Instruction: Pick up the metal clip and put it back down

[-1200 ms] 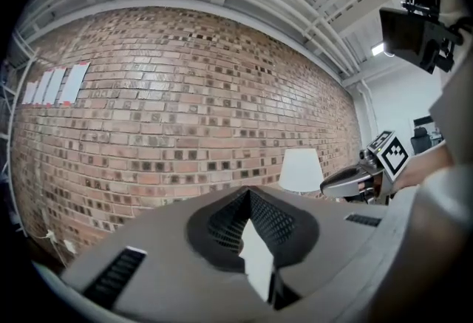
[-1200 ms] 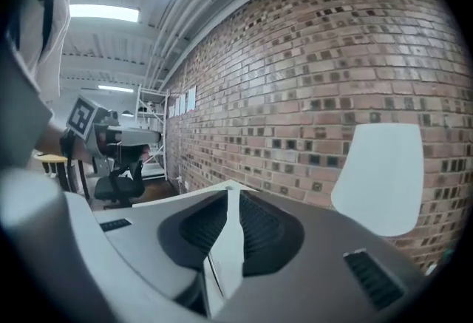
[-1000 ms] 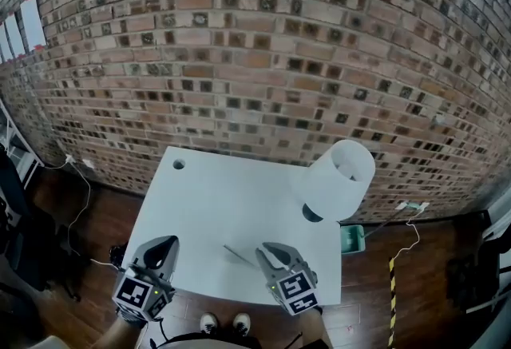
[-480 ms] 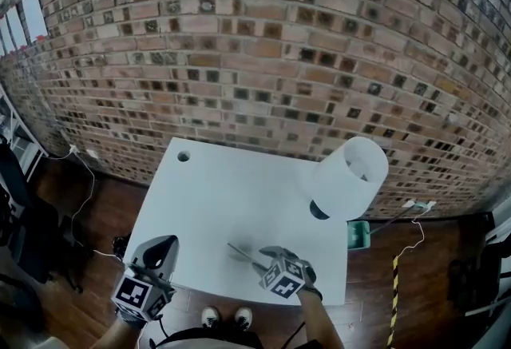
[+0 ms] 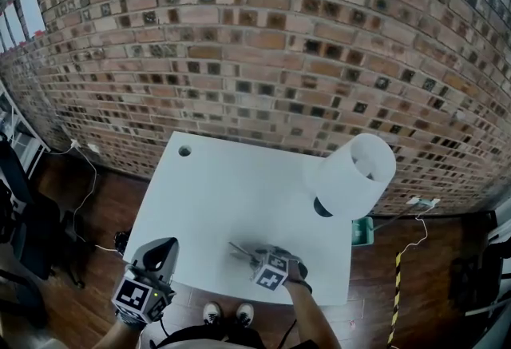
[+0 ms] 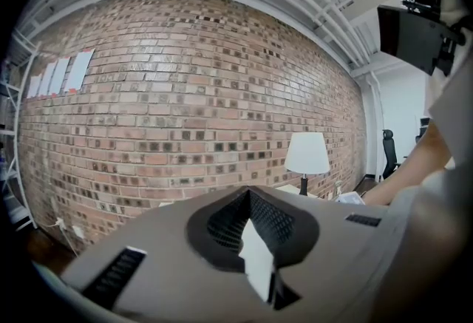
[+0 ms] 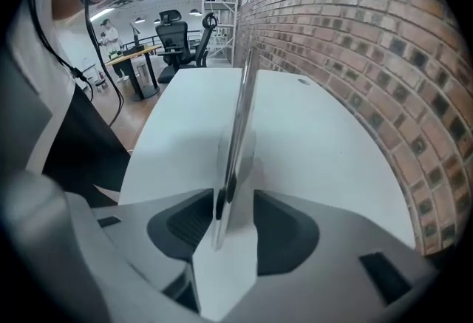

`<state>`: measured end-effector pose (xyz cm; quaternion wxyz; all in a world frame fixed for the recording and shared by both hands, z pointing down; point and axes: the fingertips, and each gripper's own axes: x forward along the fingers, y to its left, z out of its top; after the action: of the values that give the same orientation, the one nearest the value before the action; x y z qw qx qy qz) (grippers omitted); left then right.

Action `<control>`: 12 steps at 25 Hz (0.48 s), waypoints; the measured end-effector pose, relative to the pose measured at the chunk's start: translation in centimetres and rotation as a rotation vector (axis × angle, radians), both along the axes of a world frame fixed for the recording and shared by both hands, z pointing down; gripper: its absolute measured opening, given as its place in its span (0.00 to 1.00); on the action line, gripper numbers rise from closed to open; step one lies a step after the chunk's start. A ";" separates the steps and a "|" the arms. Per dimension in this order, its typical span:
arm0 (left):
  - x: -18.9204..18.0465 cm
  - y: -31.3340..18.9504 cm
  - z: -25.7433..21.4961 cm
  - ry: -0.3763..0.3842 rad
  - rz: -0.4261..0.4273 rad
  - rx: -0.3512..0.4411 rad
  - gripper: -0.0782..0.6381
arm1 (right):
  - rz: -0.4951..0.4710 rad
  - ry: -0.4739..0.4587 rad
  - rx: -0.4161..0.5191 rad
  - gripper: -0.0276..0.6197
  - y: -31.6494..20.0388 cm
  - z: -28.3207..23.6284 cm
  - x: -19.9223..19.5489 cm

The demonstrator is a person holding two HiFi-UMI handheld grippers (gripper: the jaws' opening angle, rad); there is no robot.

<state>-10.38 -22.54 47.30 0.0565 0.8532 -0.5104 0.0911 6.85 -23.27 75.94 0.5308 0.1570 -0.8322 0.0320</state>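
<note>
The metal clip (image 5: 239, 249), a long thin silver strip, lies on the white table (image 5: 215, 196) near its front edge. My right gripper (image 5: 253, 258) is turned on its side just behind the clip. In the right gripper view the clip (image 7: 238, 129) runs away from me between the jaws of the right gripper (image 7: 235, 196), close to the left one. Those jaws are opening, with a gap showing on the clip's right side. My left gripper (image 5: 164, 245) hangs off the table's front left corner with nothing in it; in its own view its tips (image 6: 249, 192) meet.
A white-shaded lamp (image 5: 355, 176) stands at the table's right side, also in the left gripper view (image 6: 307, 153). A cable hole (image 5: 184, 151) marks the far left corner. A brick wall runs behind the table. A green bin (image 5: 363, 232) sits on the floor at right.
My right gripper has moved left and forward toward the clip and rolled onto its side, so the clip now sits between its jaws. The left gripper has stayed put.
</note>
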 end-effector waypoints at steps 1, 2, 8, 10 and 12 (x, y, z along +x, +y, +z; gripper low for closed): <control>0.0 0.0 0.1 -0.001 -0.001 -0.005 0.14 | -0.008 0.010 0.003 0.32 0.0 0.3 -0.1; 0.0 0.0 0.1 -0.001 -0.002 -0.008 0.14 | -0.015 0.015 0.004 0.32 -0.1 0.5 -0.2; -0.2 -0.2 0.4 -0.004 0.000 -0.010 0.14 | -0.054 0.038 -0.021 0.31 0.1 1.4 -0.8; 0.0 -0.2 0.4 -0.002 0.007 -0.012 0.14 | -0.068 0.032 -0.037 0.31 0.2 1.6 -1.1; 0.4 -0.1 0.5 -0.003 0.018 -0.012 0.14 | -0.082 0.012 -0.064 0.25 0.6 1.6 -1.5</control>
<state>-10.01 -22.65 47.84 0.0599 0.8573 -0.5022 0.0959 5.38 -22.63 77.56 0.5414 0.1057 -0.8333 0.0359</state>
